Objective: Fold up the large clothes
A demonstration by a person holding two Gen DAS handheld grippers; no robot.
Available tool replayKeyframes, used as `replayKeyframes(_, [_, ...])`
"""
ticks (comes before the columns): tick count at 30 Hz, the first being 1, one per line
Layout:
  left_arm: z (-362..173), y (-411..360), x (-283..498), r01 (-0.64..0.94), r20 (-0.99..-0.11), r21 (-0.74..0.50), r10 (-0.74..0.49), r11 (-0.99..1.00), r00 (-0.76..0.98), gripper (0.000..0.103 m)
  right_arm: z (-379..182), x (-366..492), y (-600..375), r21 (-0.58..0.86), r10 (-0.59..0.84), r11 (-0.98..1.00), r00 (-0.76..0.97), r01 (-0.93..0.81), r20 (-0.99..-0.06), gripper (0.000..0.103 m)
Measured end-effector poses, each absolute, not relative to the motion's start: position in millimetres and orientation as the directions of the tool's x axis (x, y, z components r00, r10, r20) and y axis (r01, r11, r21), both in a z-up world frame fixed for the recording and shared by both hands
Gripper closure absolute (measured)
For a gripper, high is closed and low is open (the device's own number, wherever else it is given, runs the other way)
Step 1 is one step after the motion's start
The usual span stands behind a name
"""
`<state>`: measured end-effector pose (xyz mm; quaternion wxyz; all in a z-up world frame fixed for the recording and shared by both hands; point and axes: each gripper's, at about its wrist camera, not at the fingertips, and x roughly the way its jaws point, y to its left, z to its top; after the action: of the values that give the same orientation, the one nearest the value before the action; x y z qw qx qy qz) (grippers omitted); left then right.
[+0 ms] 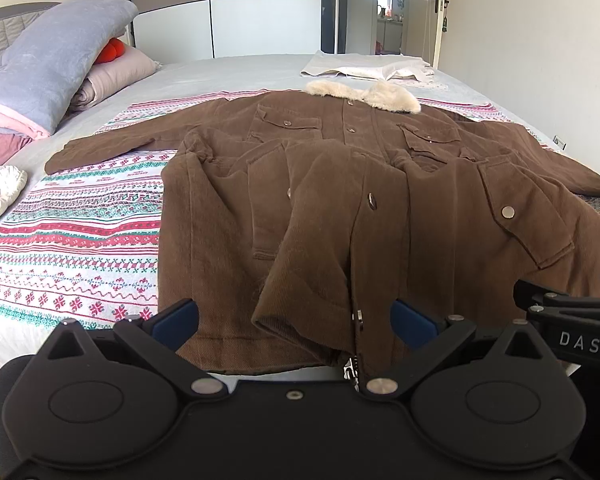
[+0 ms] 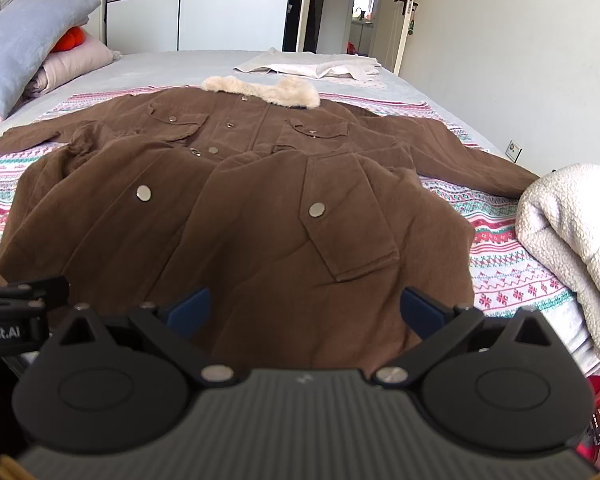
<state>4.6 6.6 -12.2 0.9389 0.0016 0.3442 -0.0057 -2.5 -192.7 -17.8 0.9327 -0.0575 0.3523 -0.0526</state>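
Coat hem lies just ahead at twelve o'clock — left gripper and right gripper both spread wide, empty; coat runs lengthwise toward its collar.

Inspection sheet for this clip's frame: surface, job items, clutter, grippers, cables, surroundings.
Surface: bed with a grey sheet and a patterned spread over it.
Job's things: brown coat lying front up, sleeves spread, fur collar at the far end, hem nearest the grippers.
Clutter: white fleece at the right edge; folded pale cloth beyond the collar; pillows and bedding at left; white padded item.
Grippers: left gripper open, holding nothing; right gripper open, holding nothing, both above the hem.
Cables: nothing seen.
Surroundings: wardrobe, open door.
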Motion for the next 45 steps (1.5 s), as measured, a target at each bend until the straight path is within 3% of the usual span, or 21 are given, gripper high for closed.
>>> replayKeyframes(9, [-17, 17, 5, -0.004, -0.657, -0.019, -0.009, 1.0, 0.754, 0.0, -21, 0, -194, -0.139, -0.14, 0.988, 0.748, 0.064, -0.649, 0.0])
replayKeyframes(17, [-14, 66, 24, 0.045, -0.609, -0.126, -0.113, 0.991, 0.785, 0.0, -7, 5, -233, -0.092, -0.126, 0.992, 0.8, 0.088, -0.587, 0.0])
replayKeyframes(23, [-11, 120, 60, 0.092, -0.652, -0.265, -0.249, 0.96, 0.717, 0.0, -13, 27, -279, -0.089, -0.151, 0.988, 0.729, 0.123, -0.667, 0.0])
replayKeyframes(26, [-9, 139, 65, 0.039, -0.631, -0.301, -0.229, 0.953, 0.741, 0.0, -20, 28, -294, -0.025, -0.086, 0.995, 0.715, 0.095, -0.694, 0.0])
replayKeyframes(36, [-75, 163, 84, 0.02, -0.63, -0.593, -0.479, 0.805, 0.611, 0.003, -62, 31, -353, 0.302, 0.156, 0.947, 0.664, 0.11, -0.731, 0.0])
replayKeyframes(37, [-79, 161, 83, 0.027, -0.617, -0.607, -0.493, 0.794, 0.613, 0.009, -69, 32, -357, 0.334, 0.181, 0.936, 0.659, 0.113, -0.73, 0.001])
replayKeyframes(38, [-80, 159, 80, 0.04, -0.605, -0.608, -0.495, 0.793, 0.624, 0.016, -73, 32, -361, 0.37, 0.211, 0.923, 0.66, 0.109, -0.721, 0.005])
replayKeyframes(39, [-79, 159, 78, 0.059, -0.592, -0.61, -0.503, 0.791, 0.63, 0.041, -77, 32, -363, 0.404, 0.237, 0.909, 0.669, 0.104, -0.704, 0.01])
replayKeyframes(40, [-79, 158, 77, 0.072, -0.58, -0.623, -0.523, 0.779, 0.625, 0.068, -79, 31, -364, 0.426, 0.256, 0.9, 0.684, 0.089, -0.683, 0.03])
replayKeyframes(41, [-79, 160, 76, 0.074, -0.563, -0.648, -0.542, 0.758, 0.623, 0.079, -78, 28, -363, 0.448, 0.284, 0.892, 0.7, 0.059, -0.656, 0.057])
replayKeyframes(42, [-76, 163, 73, 0.075, -0.549, -0.662, -0.551, 0.746, 0.628, 0.091, -75, 26, -362, 0.473, 0.316, 0.88, 0.706, 0.031, -0.634, 0.072])
replayKeyframes(43, [-70, 165, 69, 0.08, -0.538, -0.663, -0.549, 0.744, 0.64, 0.093, -72, 22, -361, 0.505, 0.355, 0.863, 0.712, -0.001, -0.606, 0.093])
replayKeyframes(45, [-48, 172, 52, 0.117, -0.497, -0.652, -0.539, 0.749, 0.68, 0.095, -59, 13, -364, 0.555, 0.408, 0.83, 0.734, -0.05, -0.544, 0.095])
